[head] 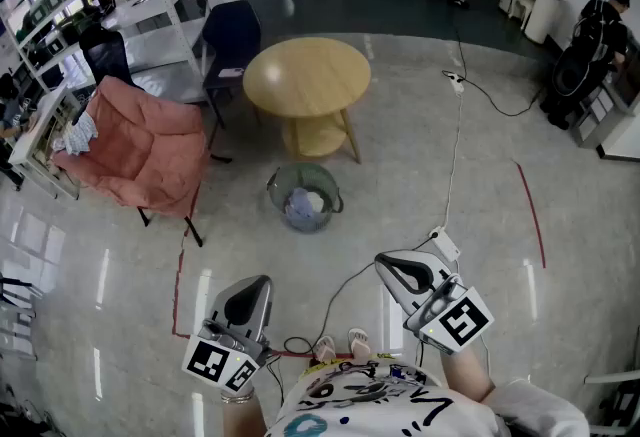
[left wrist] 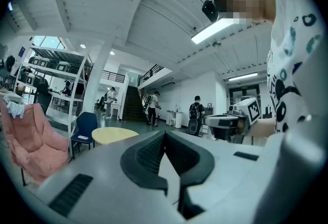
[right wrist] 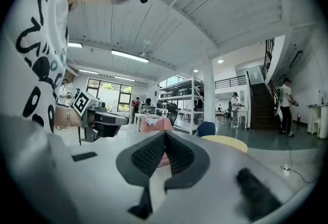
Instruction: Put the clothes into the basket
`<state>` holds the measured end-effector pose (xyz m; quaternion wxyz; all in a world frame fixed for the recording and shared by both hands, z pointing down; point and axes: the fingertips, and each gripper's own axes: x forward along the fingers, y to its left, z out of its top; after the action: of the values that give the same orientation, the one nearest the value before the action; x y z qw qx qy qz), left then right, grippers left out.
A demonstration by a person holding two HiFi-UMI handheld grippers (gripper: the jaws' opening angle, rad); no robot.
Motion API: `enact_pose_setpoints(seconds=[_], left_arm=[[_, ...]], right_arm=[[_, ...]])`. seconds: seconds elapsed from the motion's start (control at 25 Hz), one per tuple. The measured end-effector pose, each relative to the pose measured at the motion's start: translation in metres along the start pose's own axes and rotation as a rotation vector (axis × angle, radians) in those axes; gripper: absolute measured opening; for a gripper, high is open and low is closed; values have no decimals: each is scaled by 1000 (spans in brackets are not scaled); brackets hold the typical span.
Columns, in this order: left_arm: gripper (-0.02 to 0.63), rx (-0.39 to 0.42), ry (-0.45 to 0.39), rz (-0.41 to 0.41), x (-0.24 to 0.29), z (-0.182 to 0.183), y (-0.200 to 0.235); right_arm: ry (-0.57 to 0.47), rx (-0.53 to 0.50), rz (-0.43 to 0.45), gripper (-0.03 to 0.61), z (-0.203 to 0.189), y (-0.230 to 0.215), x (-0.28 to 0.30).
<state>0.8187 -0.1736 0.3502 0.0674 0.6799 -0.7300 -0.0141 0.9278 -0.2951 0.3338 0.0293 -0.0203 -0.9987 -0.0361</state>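
both my left gripper (head: 250, 290) and right gripper (head: 392, 267) are clenched empty, the basket (head: 276, 193) sits straight ahead on the floor (head: 420, 175), and clothes (head: 78, 133) lie on the pink armchair (head: 150, 155) leftward, nearer my left.

No legible text, brand or number in any view. Marker cubes on left tongs (head: 250, 283) and right tongs (head: 385, 263): square patterns only. Shirt (head: 370, 397) print: black strokes, unreadable.
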Motion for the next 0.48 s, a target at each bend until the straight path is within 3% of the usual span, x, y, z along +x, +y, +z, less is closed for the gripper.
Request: enact_pose_setpoints(seconds=[0.28,0.48], left_arm=[[14,-7,0,-5,-1,-4,-6],[14,-14,7,37,-11,-9,-11]], right_arm=[[0,-11,23,28,-1,8,-1],[17,-8,55,28,-7,12,-2]])
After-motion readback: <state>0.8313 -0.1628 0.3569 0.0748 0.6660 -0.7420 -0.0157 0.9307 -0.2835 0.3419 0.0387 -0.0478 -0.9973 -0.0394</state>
